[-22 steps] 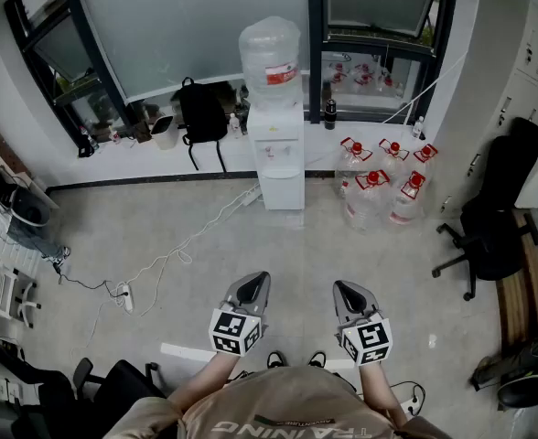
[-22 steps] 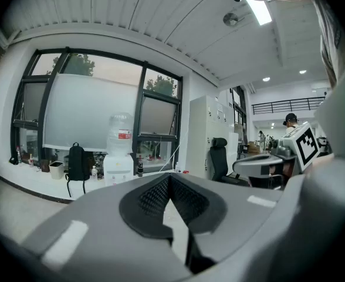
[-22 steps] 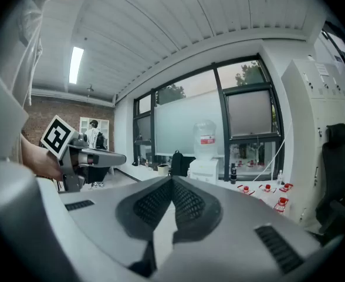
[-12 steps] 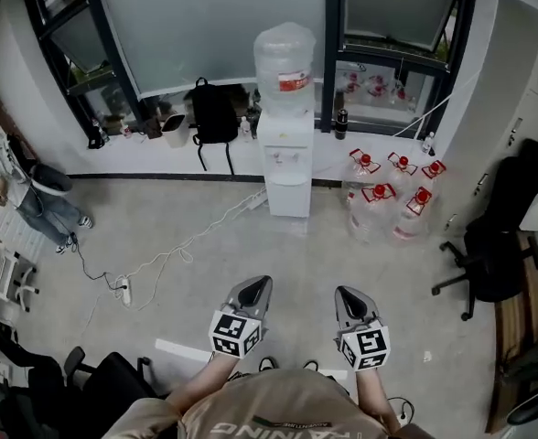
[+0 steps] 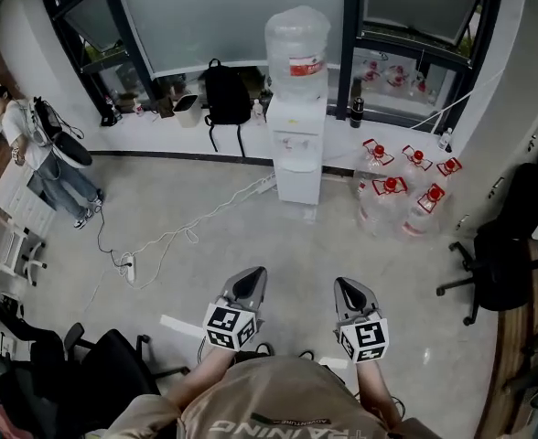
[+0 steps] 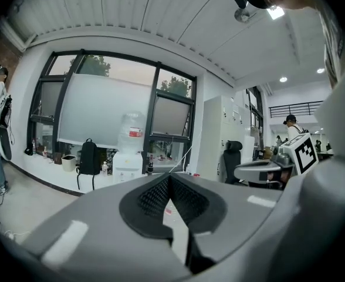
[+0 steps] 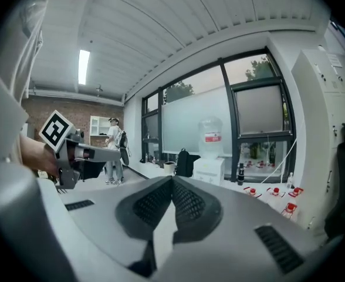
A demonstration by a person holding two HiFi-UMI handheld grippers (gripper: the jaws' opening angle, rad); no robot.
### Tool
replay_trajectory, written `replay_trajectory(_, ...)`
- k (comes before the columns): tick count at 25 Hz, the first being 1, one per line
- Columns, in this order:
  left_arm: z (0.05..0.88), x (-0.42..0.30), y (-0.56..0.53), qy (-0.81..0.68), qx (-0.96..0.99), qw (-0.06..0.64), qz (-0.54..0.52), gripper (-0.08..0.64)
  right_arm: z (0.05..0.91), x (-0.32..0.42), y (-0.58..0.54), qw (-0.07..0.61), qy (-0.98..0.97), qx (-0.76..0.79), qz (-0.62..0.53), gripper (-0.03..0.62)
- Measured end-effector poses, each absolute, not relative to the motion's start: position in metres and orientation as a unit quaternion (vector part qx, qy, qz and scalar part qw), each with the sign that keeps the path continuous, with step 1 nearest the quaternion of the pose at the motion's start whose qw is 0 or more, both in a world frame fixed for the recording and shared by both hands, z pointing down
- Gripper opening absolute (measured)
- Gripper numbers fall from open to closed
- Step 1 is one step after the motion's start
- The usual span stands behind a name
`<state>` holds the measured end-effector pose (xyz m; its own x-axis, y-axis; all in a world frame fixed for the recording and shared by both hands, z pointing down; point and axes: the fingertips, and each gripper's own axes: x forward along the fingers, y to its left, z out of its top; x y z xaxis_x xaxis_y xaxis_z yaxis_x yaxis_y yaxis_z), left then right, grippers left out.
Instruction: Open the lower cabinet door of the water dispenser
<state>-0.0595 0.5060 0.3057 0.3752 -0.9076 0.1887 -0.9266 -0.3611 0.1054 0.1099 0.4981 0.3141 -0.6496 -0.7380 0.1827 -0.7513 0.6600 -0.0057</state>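
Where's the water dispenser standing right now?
Head view, top centre: the water dispenser stands against the window wall, black backpack on its left, red-capped jugs on the floor at its right.

Left gripper (image 5: 252,276) and right gripper (image 5: 348,286) side by side above the grey floor (image 5: 379,254), well apart from the white box-shaped water dispenser (image 5: 297,154) topped by a clear plastic bottle (image 5: 296,39). Red-capped clear water jugs (image 5: 390,195) cluster just beside it.

The lower cabinet door (image 5: 298,183) of the water dispenser (image 5: 296,126) is too small to show a handle. In the left gripper view the left tool (image 6: 169,180) hides the dispenser's base.
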Motion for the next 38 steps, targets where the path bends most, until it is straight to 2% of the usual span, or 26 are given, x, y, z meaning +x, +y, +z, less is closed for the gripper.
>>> replay_trajectory(5, 0.310, -0.044, 0.508, -0.556, 0.823, 0.097, 0.063, 0.002, 0.337, 0.117, 0.500, 0.107, -0.913, 0.390, 0.058, 0.006)
replay_trajectory(12, 0.336, -0.027, 0.491, -0.533, 0.833, 0.118, 0.083, 0.002, 0.353, 0.139, 0.474, 0.039, -0.894, 0.412, 0.174, 0.006)
replay_trajectory(19, 0.346, -0.030, 0.440, -0.508, 0.851, 0.113, 0.069, 0.002, 0.361, 0.136, 0.441, 0.063, -0.886, 0.433, 0.153, 0.006)
replay_trajectory(29, 0.324, -0.073, 0.349, -0.466, 0.879, 0.081, 0.060, 0.002, 0.336, 0.081, 0.365, 0.072, -0.877, 0.459, 0.121, 0.006)
replay_trajectory(38, 0.340, -0.125, 0.295, -0.456, 0.882, 0.108, 0.052, 0.002, 0.338, 0.020, 0.325, 0.087, -0.872, 0.469, 0.105, 0.006)
